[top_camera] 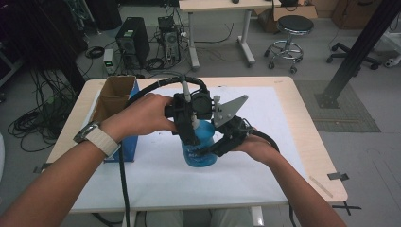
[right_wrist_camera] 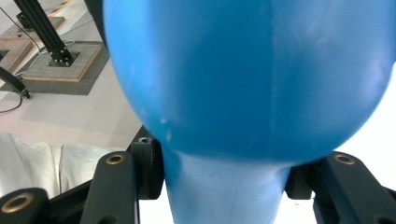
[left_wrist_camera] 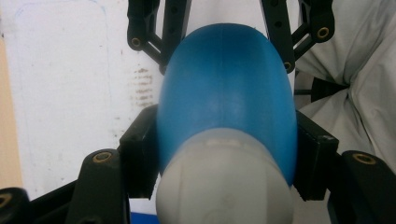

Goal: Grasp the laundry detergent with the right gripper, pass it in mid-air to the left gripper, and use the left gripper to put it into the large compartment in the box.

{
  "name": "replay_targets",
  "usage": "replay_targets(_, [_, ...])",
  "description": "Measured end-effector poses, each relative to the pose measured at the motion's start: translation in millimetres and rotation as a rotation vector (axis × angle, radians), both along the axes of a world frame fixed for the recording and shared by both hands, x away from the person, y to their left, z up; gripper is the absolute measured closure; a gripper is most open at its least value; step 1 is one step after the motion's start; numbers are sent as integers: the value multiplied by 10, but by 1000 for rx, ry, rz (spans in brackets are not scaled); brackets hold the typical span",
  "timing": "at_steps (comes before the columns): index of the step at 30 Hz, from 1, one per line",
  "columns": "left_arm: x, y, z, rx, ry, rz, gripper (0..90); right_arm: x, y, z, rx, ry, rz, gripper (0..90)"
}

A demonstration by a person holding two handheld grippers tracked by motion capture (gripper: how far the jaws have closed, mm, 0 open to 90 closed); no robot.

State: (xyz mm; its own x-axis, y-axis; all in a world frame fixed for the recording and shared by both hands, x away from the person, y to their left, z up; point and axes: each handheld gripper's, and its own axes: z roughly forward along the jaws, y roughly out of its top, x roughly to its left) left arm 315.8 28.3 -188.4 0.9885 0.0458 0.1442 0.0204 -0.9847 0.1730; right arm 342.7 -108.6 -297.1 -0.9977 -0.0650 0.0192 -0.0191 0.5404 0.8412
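Note:
A blue plastic bottle (top_camera: 198,152) with a pale label stands upright on the white sheet (top_camera: 269,113) at the table's middle. My left gripper (top_camera: 190,132) comes from above and is shut on the bottle's top. In the left gripper view its pads (left_wrist_camera: 140,156) press the blue bottle (left_wrist_camera: 226,88) just past the whitish cap (left_wrist_camera: 224,186). My right gripper (top_camera: 218,146) reaches in from the right and is shut on the bottle lower down. In the right gripper view its jaws clamp a narrow part of the bottle (right_wrist_camera: 224,182), and the rounded blue body (right_wrist_camera: 247,70) bulges beyond them.
An open cardboard box (top_camera: 116,94) with a blue side stands at the table's left, close to my left forearm. The wooden table edge (top_camera: 321,156) runs along the right. Computer towers (top_camera: 133,41), cables and a stool (top_camera: 289,33) sit on the floor beyond.

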Motion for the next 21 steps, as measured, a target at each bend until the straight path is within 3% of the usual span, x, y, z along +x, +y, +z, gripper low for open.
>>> replay_targets(16, [-20, -15, 37, -1, -12, 2, 386, -7, -20, 35, 4, -15, -1, 447])
replay_targets(21, [-9, -4, 47, 3, -2, 8, 386, -7, -5, 55, -8, 5, 0, 403])
